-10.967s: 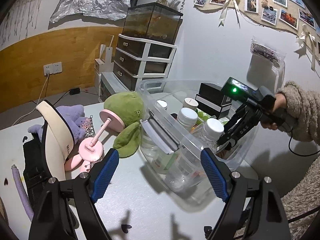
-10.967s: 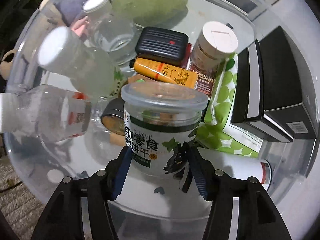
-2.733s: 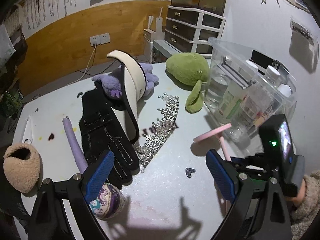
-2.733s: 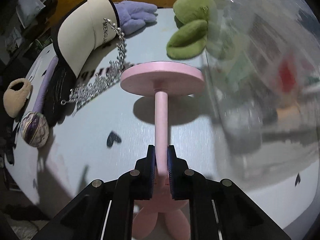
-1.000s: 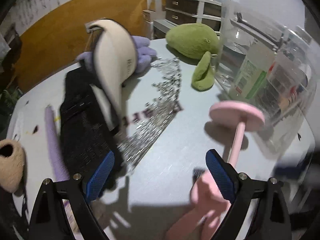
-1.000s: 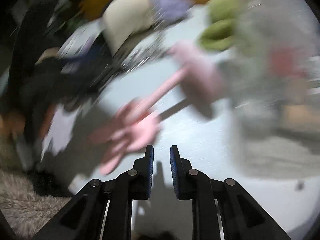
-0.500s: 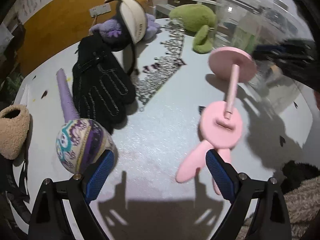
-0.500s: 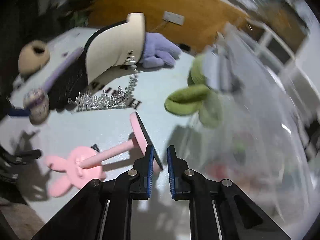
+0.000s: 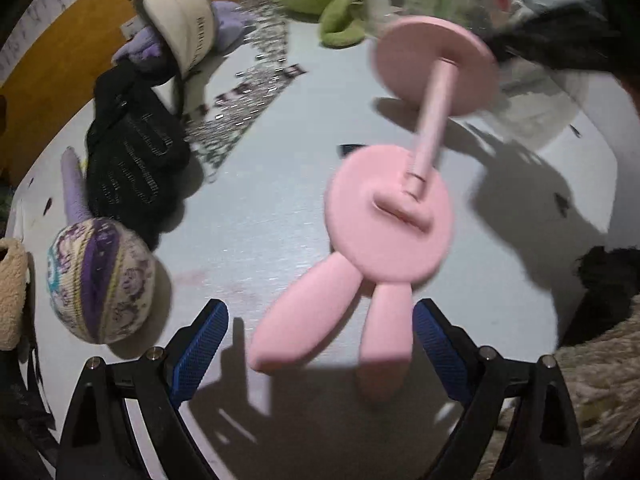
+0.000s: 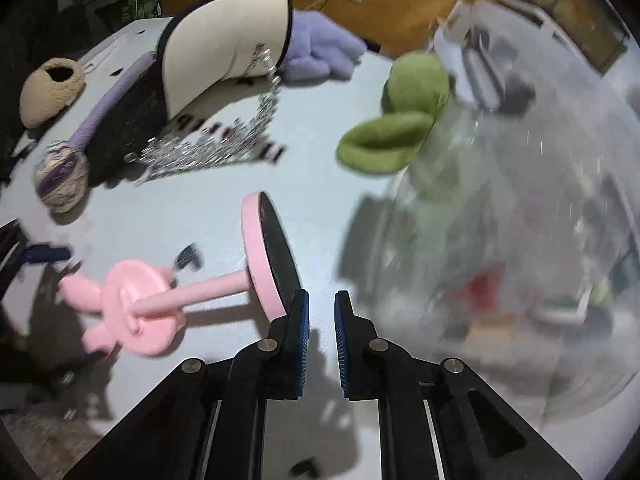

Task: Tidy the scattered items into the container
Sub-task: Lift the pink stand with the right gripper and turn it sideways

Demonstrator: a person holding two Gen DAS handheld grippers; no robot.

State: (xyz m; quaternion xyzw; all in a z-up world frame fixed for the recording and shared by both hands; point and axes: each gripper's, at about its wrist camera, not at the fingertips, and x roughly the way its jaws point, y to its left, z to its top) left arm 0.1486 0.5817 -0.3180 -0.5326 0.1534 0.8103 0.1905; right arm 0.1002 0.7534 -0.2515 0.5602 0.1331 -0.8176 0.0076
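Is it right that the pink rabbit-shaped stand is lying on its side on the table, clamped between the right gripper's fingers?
Not quite. The pink rabbit-shaped stand does lie on its side on the table, but the right gripper holds nothing: its nearly closed fingers are empty beside the stand's round base, as the right wrist view shows.

We log pink rabbit-eared stand (image 9: pixel 390 216): lying on its side on table, round base (image 10: pixel 266 256) tipped on edge, ears toward table edge. Clear container (image 10: pixel 520 220): beside it, holding blurred items.
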